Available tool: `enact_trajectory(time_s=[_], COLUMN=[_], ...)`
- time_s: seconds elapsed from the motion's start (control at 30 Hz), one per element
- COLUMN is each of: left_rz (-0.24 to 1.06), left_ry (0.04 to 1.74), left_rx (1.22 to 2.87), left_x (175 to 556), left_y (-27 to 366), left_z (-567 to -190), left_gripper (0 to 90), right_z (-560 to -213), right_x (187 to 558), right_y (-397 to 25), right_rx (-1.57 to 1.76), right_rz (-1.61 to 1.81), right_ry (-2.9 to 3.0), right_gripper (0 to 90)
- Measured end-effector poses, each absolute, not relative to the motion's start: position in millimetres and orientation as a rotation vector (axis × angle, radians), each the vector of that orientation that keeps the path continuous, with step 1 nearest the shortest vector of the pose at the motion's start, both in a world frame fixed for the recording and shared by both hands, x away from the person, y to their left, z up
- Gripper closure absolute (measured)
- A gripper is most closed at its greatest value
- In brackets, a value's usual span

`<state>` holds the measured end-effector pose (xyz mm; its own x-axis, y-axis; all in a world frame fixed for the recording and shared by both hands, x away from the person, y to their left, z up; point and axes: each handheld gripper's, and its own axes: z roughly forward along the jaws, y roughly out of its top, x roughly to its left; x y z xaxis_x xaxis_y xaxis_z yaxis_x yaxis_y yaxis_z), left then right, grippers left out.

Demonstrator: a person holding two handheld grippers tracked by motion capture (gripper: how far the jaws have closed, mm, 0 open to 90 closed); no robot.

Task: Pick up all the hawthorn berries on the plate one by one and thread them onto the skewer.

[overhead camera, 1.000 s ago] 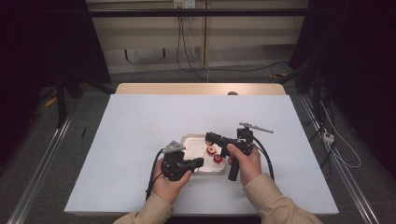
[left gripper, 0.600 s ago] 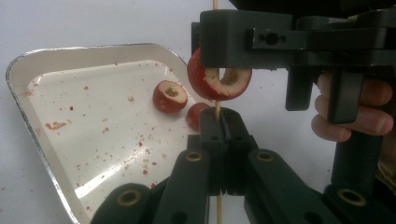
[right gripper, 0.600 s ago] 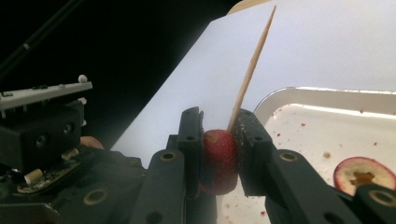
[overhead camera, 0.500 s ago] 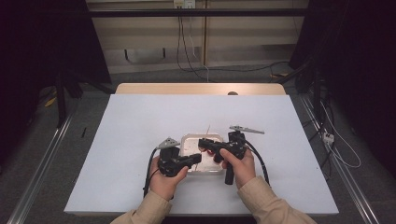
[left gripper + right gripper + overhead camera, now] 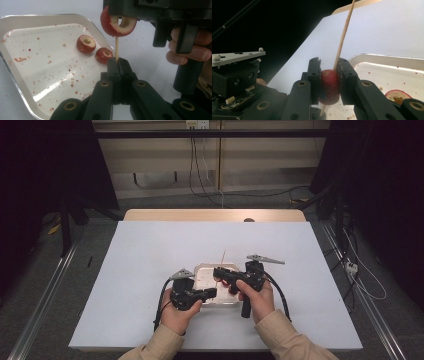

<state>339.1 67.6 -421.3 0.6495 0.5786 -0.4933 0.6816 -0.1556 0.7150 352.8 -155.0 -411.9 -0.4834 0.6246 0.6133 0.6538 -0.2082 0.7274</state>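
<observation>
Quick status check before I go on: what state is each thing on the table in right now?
Left gripper: shut on the skewer's lower end.
Right gripper: shut on the red fruit piece.
Skewer: upright, run through the held piece.
Red fruit piece: hollowed, threaded on the skewer.
Two fruit pieces: loose in the tray.
Tray: on the table, crumb-speckled.

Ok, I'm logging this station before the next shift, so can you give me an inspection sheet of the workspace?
Surface: white table, bare apart from the tray.
Job's things: wooden skewer through a red fruit piece; two more pieces in the white tray.
Clutter: red crumbs in the tray.
Grippers: left claw shut on the skewer; right claw shut on the fruit piece.
Cables: one trails from each gripper; more lie on the floor.
Surroundings: dark curtains, metal rails.
</observation>
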Motion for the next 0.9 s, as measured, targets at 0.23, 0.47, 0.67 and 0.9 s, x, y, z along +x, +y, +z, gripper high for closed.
enact_trajectory(time_s=[0.23,0.47,0.67,0.9], left_rz=[-0.119,-0.088,-0.059,-0.055], left_ry=[1.02,1.042,1.046,1.047], left_rx=[1.823,1.819,1.82,1.81], left_x=[340.9,343.8,343.9,343.7], left_y=[70.1,78.0,84.2,87.2], left_z=[-423.2,-424.2,-422.5,-421.3], left_gripper=[89.9,89.9,89.8,89.8], right_z=[-412.4,-413.8,-424.6,-435.1], right_x=[355.4,359.2,364.2,369.1], right_y=[-156.1,-173.0,-180.0,-177.4], right_rx=[-1.558,-1.595,-1.641,-1.647], right_rz=[-1.858,-1.848,-1.737,-1.633], right_ry=[-1.993,-2.123,-2.262,-2.424], right_gripper=[56.8,41.7,31.5,26.7])
